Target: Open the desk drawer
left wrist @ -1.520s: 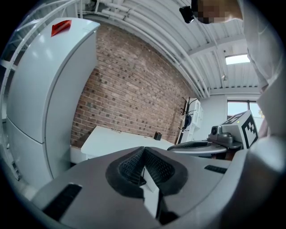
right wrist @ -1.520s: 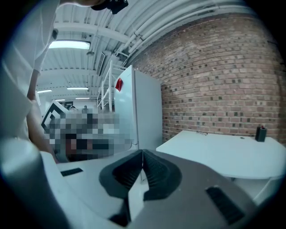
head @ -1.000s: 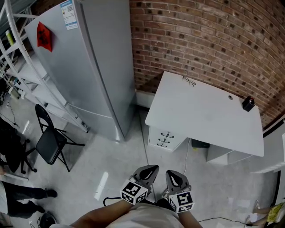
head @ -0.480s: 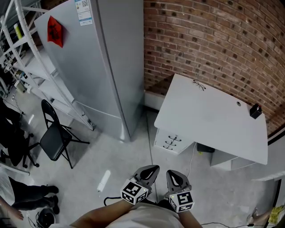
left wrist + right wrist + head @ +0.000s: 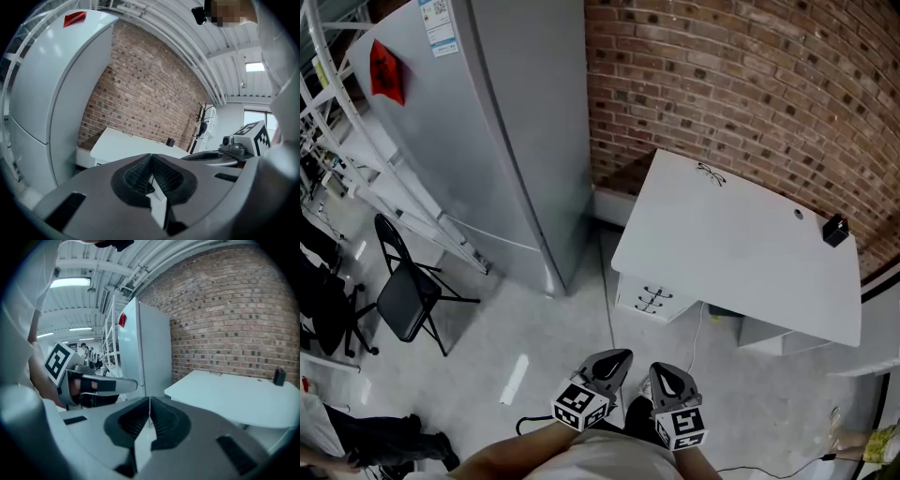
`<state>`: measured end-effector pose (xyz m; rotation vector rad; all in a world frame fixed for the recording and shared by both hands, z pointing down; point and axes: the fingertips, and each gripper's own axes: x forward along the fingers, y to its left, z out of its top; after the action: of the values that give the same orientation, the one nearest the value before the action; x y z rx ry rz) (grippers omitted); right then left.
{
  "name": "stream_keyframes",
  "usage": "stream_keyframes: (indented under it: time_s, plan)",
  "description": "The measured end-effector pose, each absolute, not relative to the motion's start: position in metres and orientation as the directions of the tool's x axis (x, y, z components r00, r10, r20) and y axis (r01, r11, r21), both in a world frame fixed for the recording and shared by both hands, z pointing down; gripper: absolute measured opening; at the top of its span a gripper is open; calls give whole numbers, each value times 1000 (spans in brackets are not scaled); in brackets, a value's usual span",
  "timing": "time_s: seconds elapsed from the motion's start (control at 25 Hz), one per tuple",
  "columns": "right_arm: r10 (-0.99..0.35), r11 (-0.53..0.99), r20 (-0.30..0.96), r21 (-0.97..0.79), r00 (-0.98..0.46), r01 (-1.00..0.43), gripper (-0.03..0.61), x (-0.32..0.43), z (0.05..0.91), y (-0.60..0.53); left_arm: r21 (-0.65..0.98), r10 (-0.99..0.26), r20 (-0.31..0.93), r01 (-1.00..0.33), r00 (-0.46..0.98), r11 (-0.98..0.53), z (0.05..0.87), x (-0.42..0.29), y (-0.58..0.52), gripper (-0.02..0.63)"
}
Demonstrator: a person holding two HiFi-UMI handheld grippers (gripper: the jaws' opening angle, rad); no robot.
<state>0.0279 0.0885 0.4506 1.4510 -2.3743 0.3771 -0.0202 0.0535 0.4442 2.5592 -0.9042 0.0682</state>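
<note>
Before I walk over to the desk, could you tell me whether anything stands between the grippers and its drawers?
Nothing visible does. Only bare floor lies between the left gripper, the right gripper and the drawers under the desk. The folding chair and the fridge stand off to the left.

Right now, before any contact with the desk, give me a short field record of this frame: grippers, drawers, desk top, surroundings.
left gripper: shut, empty, apart from the desk
right gripper: shut, empty, beside the left one
desk: white, against the brick wall
drawers: stack of three at the desk end nearest the refrigerator, all closed
desk top: eyeglasses, small black object
nearby: black folding chair on the floor
</note>
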Motion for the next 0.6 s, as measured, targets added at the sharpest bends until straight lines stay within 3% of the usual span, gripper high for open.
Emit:
stream_keyframes:
  time_s: [0.6]
  plan:
    - [-682,637,435,-40,-588,-769,17,120,485,15,353,-686,283,-738,670,-575,459,72,-25,8]
